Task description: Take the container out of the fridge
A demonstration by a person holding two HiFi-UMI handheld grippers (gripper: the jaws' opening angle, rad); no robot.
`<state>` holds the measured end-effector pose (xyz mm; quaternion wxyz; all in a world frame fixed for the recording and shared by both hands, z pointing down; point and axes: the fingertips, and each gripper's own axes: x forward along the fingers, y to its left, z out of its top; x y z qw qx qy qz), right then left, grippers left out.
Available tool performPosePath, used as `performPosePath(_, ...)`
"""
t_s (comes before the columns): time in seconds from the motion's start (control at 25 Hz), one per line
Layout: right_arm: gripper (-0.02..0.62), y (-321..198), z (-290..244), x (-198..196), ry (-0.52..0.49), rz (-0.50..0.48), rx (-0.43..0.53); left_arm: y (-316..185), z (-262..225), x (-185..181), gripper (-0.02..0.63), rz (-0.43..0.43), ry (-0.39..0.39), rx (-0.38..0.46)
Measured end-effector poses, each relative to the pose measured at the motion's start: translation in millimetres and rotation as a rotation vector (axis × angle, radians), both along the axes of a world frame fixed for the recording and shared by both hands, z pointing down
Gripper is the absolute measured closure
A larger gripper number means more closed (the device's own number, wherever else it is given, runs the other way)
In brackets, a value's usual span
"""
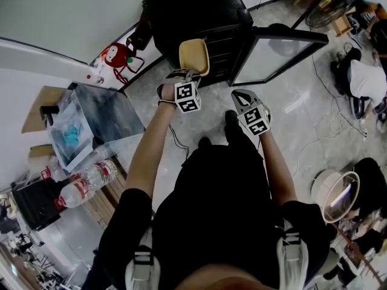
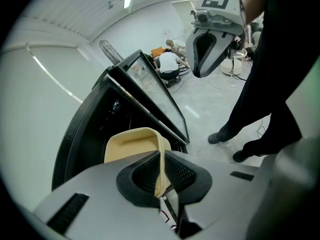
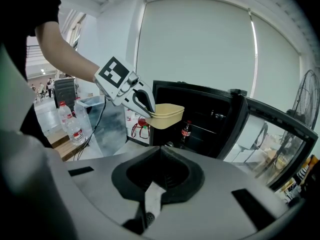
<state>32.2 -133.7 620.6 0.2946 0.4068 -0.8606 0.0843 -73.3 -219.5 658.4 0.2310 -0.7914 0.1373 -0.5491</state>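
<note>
Your right gripper (image 3: 161,150) has its jaws together, with nothing between them. In front of it, your left gripper (image 3: 145,107) grips the rim of the beige container (image 3: 168,115) before the open black fridge (image 3: 212,126), where a bottle (image 3: 186,130) stands inside.

Container (image 1: 194,55): pale yellow, plain.
Fridge (image 1: 187,11): black; door (image 1: 281,53) is framed in black.
Left gripper (image 1: 189,74), right gripper (image 1: 240,96): grey; cubes (image 1: 187,96) are patterned with black squares on white.
Bottles (image 1: 97,177): clear, labelled and capped in red.
Floor (image 1: 302,119): pale grey, marbled.
</note>
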Motion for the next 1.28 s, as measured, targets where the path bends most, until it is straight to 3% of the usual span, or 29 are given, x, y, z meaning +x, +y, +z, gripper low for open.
performPosePath(0.52,0.595,48,-5,-13,0.006,0.048,0.022,53,-1,-5,0.567,0.049,0.015,-0.006)
performPosePath(1.28,0.595,122,6,-56,0.021,0.049,0.028,130,11,-49,0.566,0.066,0.015,-0.021)
